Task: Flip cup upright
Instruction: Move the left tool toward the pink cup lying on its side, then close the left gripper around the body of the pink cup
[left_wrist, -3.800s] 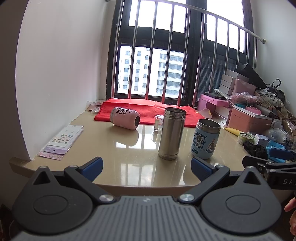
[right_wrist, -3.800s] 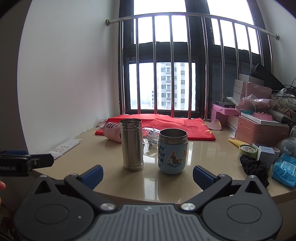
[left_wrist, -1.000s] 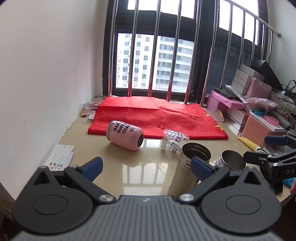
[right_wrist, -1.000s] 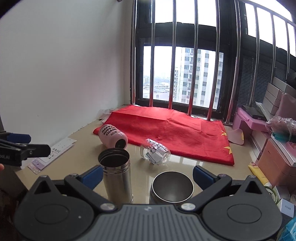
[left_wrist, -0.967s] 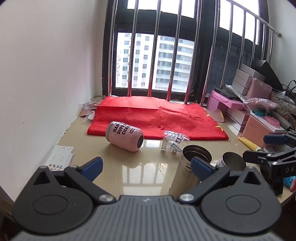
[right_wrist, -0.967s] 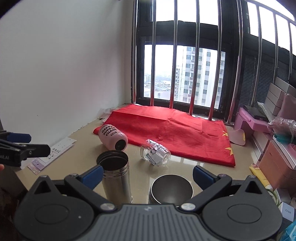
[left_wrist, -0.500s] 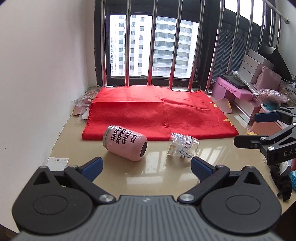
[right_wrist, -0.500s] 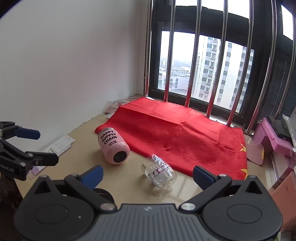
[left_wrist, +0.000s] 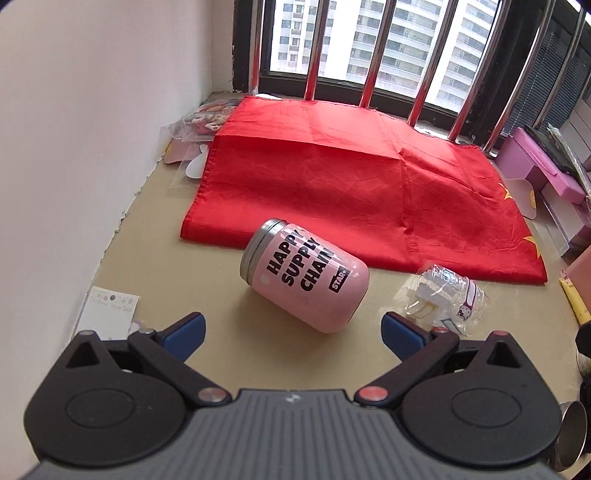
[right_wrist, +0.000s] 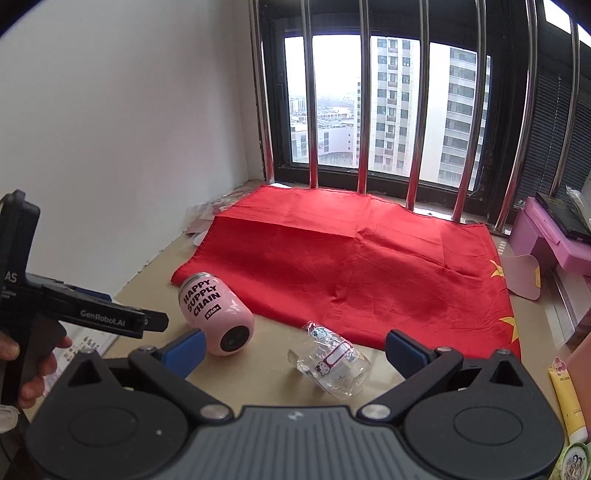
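Note:
A pink cup (left_wrist: 306, 275) marked "HAPPY SUPPLY CHAIN" lies on its side on the beige table, silver rim toward the red cloth, base toward me. My left gripper (left_wrist: 291, 330) is open and empty, just in front of the cup, jaws wide on either side. The cup also shows in the right wrist view (right_wrist: 218, 314). A clear plastic cup (right_wrist: 330, 363) lies on its side to its right, also in the left wrist view (left_wrist: 445, 297). My right gripper (right_wrist: 295, 350) is open and empty, hovering before the clear cup. The left gripper's body (right_wrist: 92, 314) shows at far left.
A red cloth (left_wrist: 362, 195) covers the back of the table below the barred window. A white wall (left_wrist: 74, 147) bounds the left side. A sticker sheet (left_wrist: 109, 312) lies near the left edge. Pink boxes (right_wrist: 554, 236) and a yellow tube (right_wrist: 567, 402) crowd the right.
Both grippers have moved forward over the table and tilted down. The steel flask and blue cup have dropped out of view. The pink cup is now close between my left jaws.

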